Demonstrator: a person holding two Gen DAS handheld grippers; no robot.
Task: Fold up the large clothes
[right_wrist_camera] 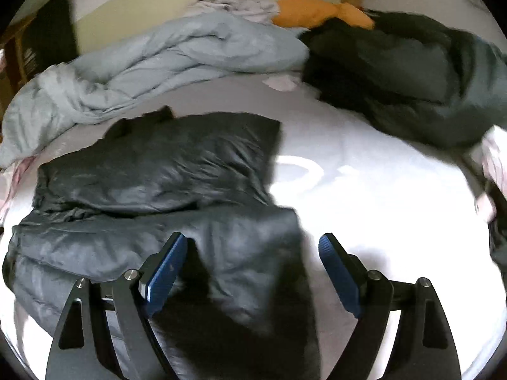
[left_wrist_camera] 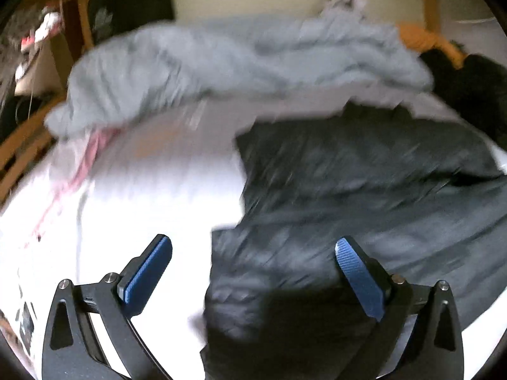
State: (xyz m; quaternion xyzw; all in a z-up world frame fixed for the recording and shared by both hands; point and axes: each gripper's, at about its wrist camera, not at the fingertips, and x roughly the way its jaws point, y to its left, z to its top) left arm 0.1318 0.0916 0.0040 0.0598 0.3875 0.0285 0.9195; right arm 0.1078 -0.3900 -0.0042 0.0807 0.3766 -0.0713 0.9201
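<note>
though blurred: both grippers, left [left_wrist_camera: 253, 247] & right [right_wrist_camera: 252, 247], jaws spread; dark jacket [right_wrist_camera: 152, 171] unpinched

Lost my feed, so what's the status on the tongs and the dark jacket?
Left tongs open, empty. Right tongs open, empty. Dark jacket folded over on white bed. Grey duvet bunched behind, not blocking.

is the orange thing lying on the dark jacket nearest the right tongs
No, the orange cloth lies far back by the grey duvet, away from the dark jacket.
</note>
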